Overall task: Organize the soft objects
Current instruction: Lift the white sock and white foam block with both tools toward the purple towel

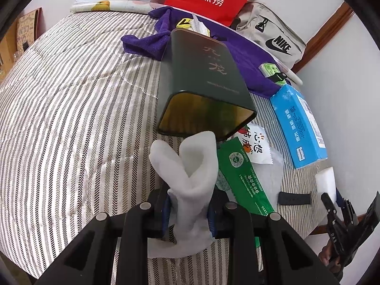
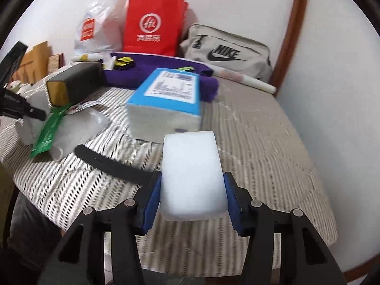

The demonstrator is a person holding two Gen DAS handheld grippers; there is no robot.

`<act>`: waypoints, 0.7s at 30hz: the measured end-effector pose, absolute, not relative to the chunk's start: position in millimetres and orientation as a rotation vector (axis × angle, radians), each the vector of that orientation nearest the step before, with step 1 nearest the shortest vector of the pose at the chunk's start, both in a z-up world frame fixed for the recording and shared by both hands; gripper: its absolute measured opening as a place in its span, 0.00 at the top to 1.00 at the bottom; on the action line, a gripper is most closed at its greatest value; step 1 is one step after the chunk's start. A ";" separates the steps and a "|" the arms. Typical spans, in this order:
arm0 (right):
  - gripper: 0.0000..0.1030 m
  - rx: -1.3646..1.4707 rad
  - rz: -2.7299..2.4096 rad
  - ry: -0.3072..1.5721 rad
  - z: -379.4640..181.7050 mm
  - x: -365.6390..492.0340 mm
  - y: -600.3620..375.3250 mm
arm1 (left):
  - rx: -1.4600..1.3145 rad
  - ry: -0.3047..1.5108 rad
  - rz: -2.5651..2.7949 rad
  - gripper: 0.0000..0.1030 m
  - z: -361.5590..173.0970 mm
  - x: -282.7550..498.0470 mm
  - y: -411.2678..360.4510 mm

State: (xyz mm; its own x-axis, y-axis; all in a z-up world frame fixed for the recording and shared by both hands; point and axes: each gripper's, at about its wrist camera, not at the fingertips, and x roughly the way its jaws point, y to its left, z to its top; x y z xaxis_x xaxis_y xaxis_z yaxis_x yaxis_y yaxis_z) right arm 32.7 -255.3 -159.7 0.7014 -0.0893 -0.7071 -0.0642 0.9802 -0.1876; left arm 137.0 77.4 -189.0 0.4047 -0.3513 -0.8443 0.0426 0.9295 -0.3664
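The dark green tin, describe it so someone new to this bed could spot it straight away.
On the striped bedspread, look just in front of the purple towel. The dark green tin lies on its side there, its open gold-lined mouth facing the white sock. It is the only metal box nearby; the blue box is closed.

A bed with a grey-and-white striped quilt (image 1: 71, 118) fills both views. On it, in the left wrist view, a dark green open tin (image 1: 201, 80) lies at centre, a purple towel (image 1: 152, 40) above it, a blue box (image 1: 299, 123) at right, and a green packet (image 1: 242, 178), a white sachet (image 1: 257, 147) and a black strap (image 1: 294, 198) at lower right.
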 end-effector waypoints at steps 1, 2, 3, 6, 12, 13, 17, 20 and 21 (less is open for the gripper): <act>0.51 -0.193 -0.024 0.796 -159.0 33.5 -259.0 | -0.312 1.132 -0.253 0.77 -188.9 136.2 78.2; 0.51 -0.181 -0.031 0.799 -158.5 34.2 -262.0 | -0.314 1.132 -0.253 0.77 -188.7 135.7 77.9; 0.51 -0.169 -0.032 0.802 -158.1 34.4 -264.0 | -0.313 1.131 -0.254 0.77 -188.5 135.1 77.3; 0.51 -0.128 -0.002 0.811 -157.8 34.3 -265.1 | -0.318 1.126 -0.256 0.77 -188.4 132.8 79.0; 0.51 -0.117 0.048 0.849 -171.4 38.5 -251.8 | -0.350 1.100 -0.276 0.82 -183.0 128.0 85.8; 0.51 -0.115 0.052 0.856 -174.0 38.6 -250.5 | -0.366 1.097 -0.283 0.82 -180.4 127.2 89.1; 0.51 -0.083 0.057 0.873 -177.8 40.6 -253.1 | -0.392 1.068 -0.294 0.82 -167.6 123.8 98.0; 0.51 -0.043 0.061 0.879 -173.0 42.3 -259.0 | -0.394 1.034 -0.298 0.82 -152.7 120.0 101.6; 0.51 -0.035 0.061 0.878 -171.3 42.7 -260.3 | -0.394 1.025 -0.301 0.82 -148.9 119.5 101.5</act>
